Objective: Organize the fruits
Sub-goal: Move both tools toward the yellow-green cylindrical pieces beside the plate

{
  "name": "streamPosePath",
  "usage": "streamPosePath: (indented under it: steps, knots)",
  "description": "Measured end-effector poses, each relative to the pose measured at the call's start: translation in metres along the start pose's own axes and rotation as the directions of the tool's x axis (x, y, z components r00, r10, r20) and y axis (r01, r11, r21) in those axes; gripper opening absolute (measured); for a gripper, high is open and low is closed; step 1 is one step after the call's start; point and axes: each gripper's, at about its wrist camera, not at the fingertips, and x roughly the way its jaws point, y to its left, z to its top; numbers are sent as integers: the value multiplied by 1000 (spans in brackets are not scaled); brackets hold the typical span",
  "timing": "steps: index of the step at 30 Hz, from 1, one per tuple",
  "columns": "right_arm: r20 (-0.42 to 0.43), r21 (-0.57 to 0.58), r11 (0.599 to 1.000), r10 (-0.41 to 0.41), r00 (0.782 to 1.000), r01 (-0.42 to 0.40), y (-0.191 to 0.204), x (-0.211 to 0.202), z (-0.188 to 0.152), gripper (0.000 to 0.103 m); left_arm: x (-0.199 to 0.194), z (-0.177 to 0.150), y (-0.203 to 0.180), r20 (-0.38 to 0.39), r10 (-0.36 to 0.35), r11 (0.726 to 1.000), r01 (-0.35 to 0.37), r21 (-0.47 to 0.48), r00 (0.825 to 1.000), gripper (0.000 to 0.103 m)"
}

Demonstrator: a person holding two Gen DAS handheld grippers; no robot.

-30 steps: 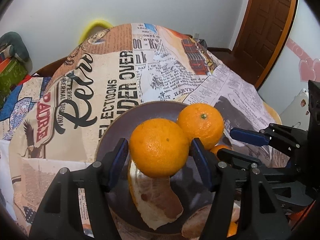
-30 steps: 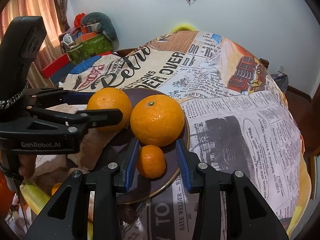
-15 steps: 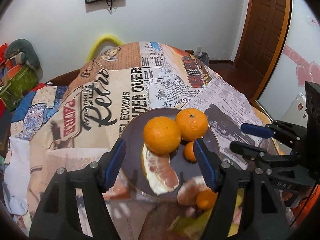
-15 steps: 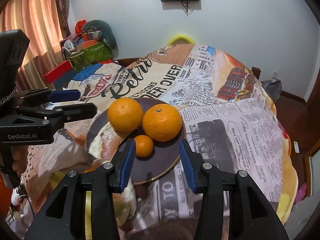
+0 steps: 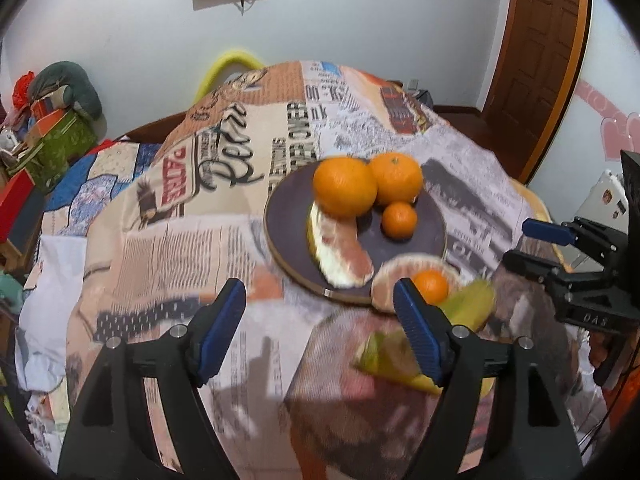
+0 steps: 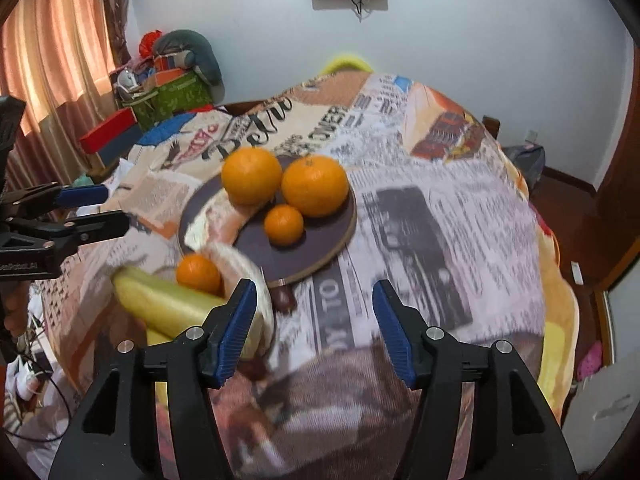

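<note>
With both the left gripper (image 5: 320,332) and right gripper (image 6: 314,328) being opened empty, the oranges (image 5: 345,192) piled on the plate (image 5: 288,216) are being risked rolling off the tabletop (image 6: 420,216)

Home room: curtains (image 6: 60,52), wooden door (image 5: 536,60)

Your left gripper (image 5: 320,328): black frame, blue ribbed pads, silver screws.
Your right gripper (image 6: 314,328): same black-and-blue build.

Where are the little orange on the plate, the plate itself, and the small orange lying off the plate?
little orange (image 6: 283,219), right wrist view, middle of its skin
plate (image 6: 320,254), right wrist view, bare near part
small orange off the plate (image 6: 198,274), right wrist view, its centre
</note>
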Motion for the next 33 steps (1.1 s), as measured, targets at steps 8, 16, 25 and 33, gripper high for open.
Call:
streamPosePath:
  steps: [8,16,25,33]
  knots:
    - [-79,33,999,-10,997,13,-6,18,-19,57,5,-23,5,-30,15,999,-16,-37,999,80]
    - [-80,17,1000,-6,997,8,5,20,-21,57,11,-33,6,-58,11,998,-15,-58,998,80]
    - [-50,31,999,-9,999,11,0,-3,-29,56,9,-28,-7,-48,9,999,-11,-41,999,79]
    - [-52,38,999,-28,998,30,-6,-29,-54,56,16,-25,-32,-60,-7,1000,7,-1,998,79]
